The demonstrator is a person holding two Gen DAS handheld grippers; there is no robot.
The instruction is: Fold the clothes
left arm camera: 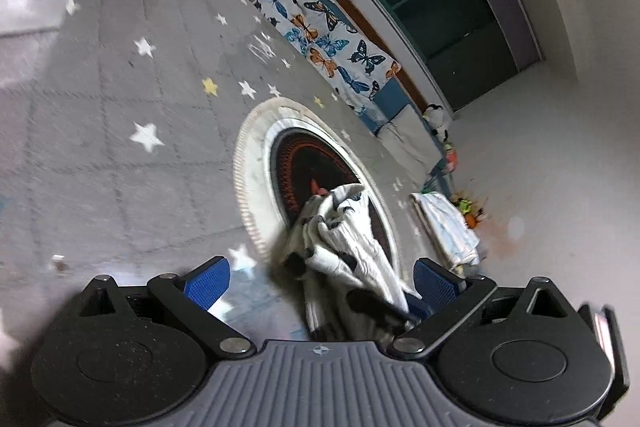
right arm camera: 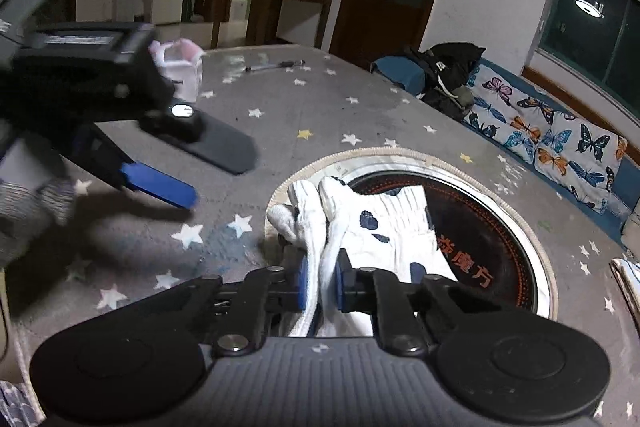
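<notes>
Looking along my left gripper (left arm camera: 320,279), I see its blue pads spread wide, the white spotted garment (left arm camera: 340,247) bunched between them but unpressed, and a second folded cloth (left arm camera: 448,227) lying further right. Only my right wrist view shows my right gripper (right arm camera: 320,283) pinching that garment's bunched edge over the round black disc (right arm camera: 480,227) in the star-patterned table (right arm camera: 280,107).

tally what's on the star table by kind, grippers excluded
Spotted white garment, held by the right gripper: 1
Folded pale cloth, table's far edge: 1
White-pink container: 1
Pen: 1
Total: 4
</notes>
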